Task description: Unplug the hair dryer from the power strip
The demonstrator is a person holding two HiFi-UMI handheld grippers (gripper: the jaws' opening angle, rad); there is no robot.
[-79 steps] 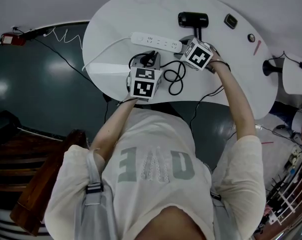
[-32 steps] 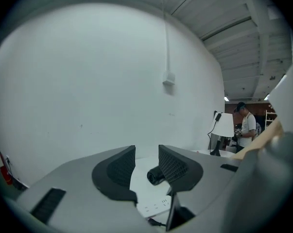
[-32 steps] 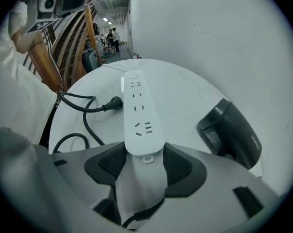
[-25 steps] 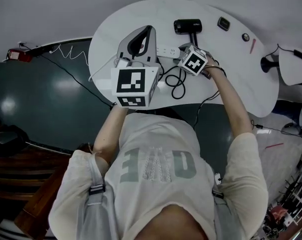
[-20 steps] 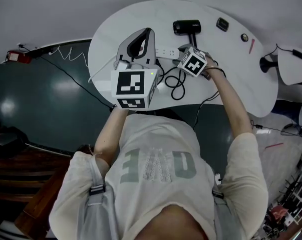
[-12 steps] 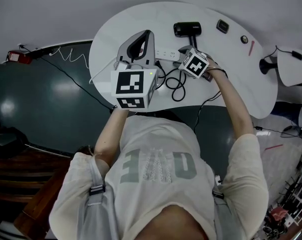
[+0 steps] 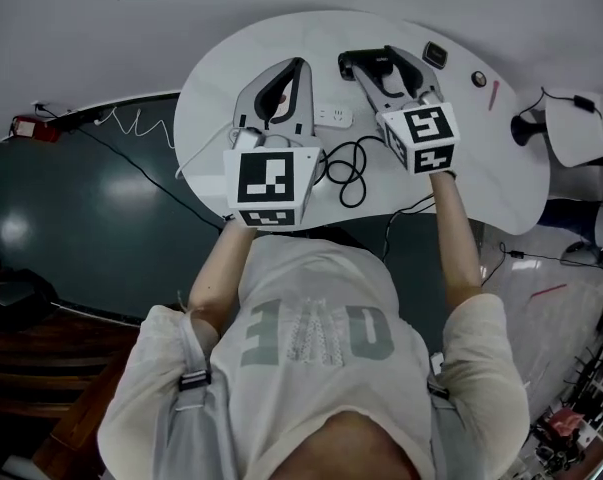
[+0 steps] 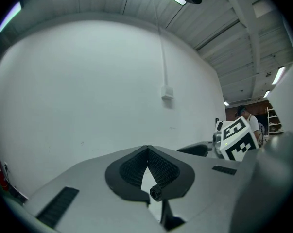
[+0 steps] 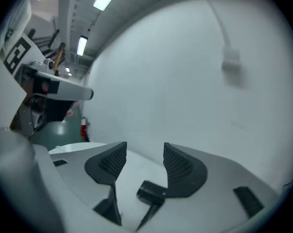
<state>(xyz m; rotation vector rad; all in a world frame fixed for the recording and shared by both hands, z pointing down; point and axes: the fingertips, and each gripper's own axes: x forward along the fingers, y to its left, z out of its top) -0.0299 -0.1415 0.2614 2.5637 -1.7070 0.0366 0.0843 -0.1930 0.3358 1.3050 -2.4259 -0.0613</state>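
Two grippers hover over the white table [image 7: 501, 168], left gripper [image 8: 147, 148] fingers pressed together, right gripper [image 9: 145, 147] fingers spread apart.

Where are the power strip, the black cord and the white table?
power strip [image 7: 331, 116]: head view, on the short white stretch that shows.
black cord [image 7: 349, 168]: head view, on its loose coil on the tabletop.
white table [image 7: 491, 158]: head view, on bare top at the right.

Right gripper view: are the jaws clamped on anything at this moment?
No: the right gripper has its jaws standing apart, and only the bare white table shows between the pads.
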